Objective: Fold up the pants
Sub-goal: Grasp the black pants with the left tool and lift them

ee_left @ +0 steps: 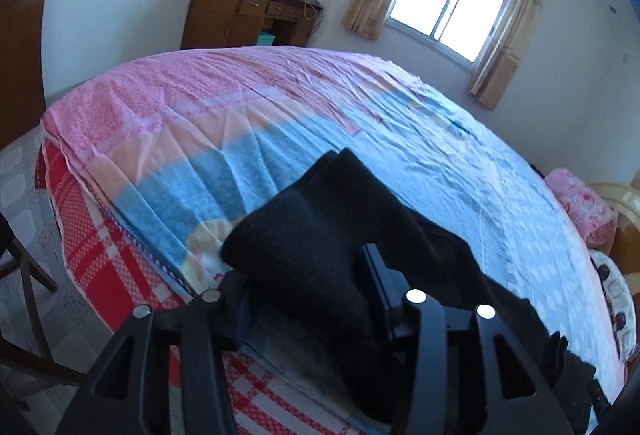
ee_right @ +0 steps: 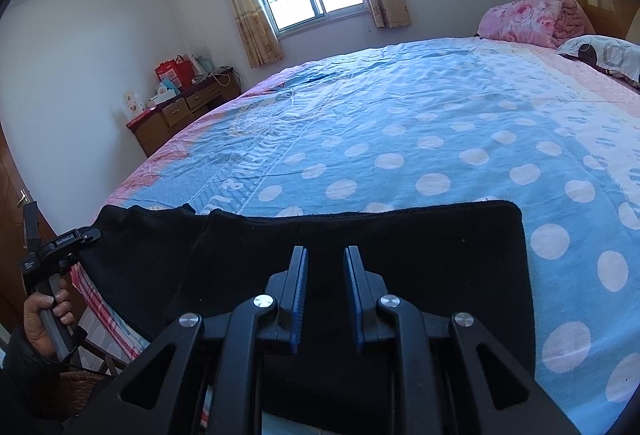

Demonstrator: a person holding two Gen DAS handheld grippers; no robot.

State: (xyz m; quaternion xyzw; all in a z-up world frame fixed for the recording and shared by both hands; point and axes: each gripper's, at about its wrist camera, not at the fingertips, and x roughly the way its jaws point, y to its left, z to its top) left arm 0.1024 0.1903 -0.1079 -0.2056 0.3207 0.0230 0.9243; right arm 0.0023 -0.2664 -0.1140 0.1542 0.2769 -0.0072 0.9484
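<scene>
One fold appears under way: the black knitted pants (ee_right: 360, 235) lie along the near edge of the bed with its blue dotted sheet (ee_right: 440, 139). Left tongs (ee_left: 308, 275) are clamped on a lifted leg end; right tongs (ee_right: 325, 275) hover slightly apart above the flat part. Further folds likely remain.

Your left gripper's fingers (ee_left: 376, 267) are mostly buried under the bunched black pants (ee_left: 316, 235). In the right wrist view, the pants' near edge is cut off behind the right gripper (ee_right: 326, 287).
</scene>
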